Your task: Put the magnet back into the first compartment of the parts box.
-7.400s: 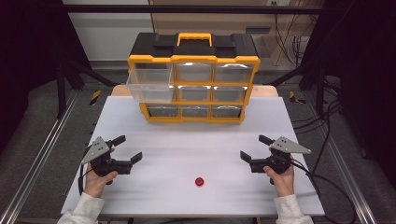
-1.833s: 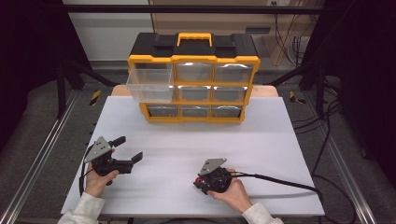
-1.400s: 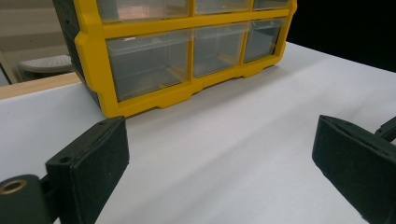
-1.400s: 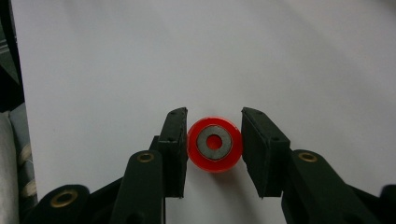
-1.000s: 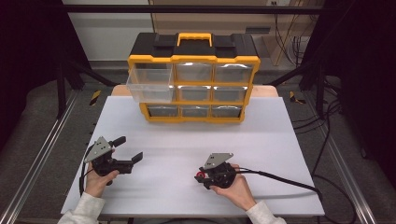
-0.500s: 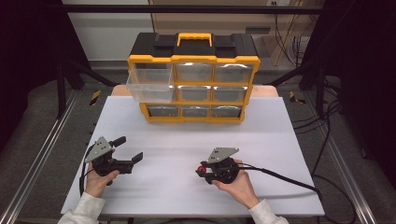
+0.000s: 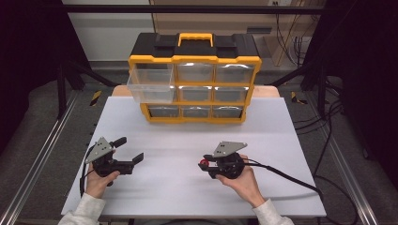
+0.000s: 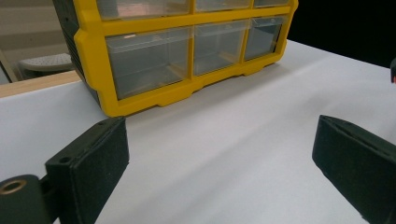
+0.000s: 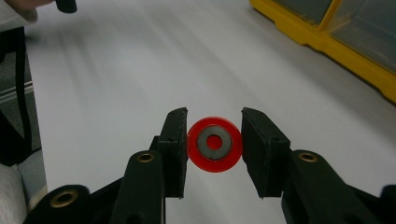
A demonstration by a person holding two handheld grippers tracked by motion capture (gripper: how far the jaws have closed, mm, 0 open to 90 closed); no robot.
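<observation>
My right fingers (image 9: 175, 149) are clamped on the red disc (image 9: 215, 144), one pad on each side of its rim, and they hold it with its flat face and grey centre ring turned toward the right gripper's camera. I take it by the edge because it is thin and gives little else to pinch. In the high view the disc (image 7: 203, 163) shows as a red spot at the tip of my right gripper (image 7: 206, 165), low over the mat (image 7: 197, 136), near its front and a little right of the middle. I cannot tell from these pictures whether it rides just clear of the mat or touches it.

My left gripper (image 7: 127, 152) hangs low over the left part of the mat, well apart from the disc, with its jaws spread wide and nothing between them (it looks to be waiting). Its own view looks between those pads toward the bottom row of the cabinet (image 8: 187, 56).

The cabinet (image 7: 195, 79) stands at the far edge of the mat, yellow frame, black top, clear drawers in three rows. One drawer (image 7: 149, 83), the top left, is pulled out and looks empty, so I judge that the disc belongs there. Next I would need to lift it above the drawer's front wall, which sits higher than my hands now.
</observation>
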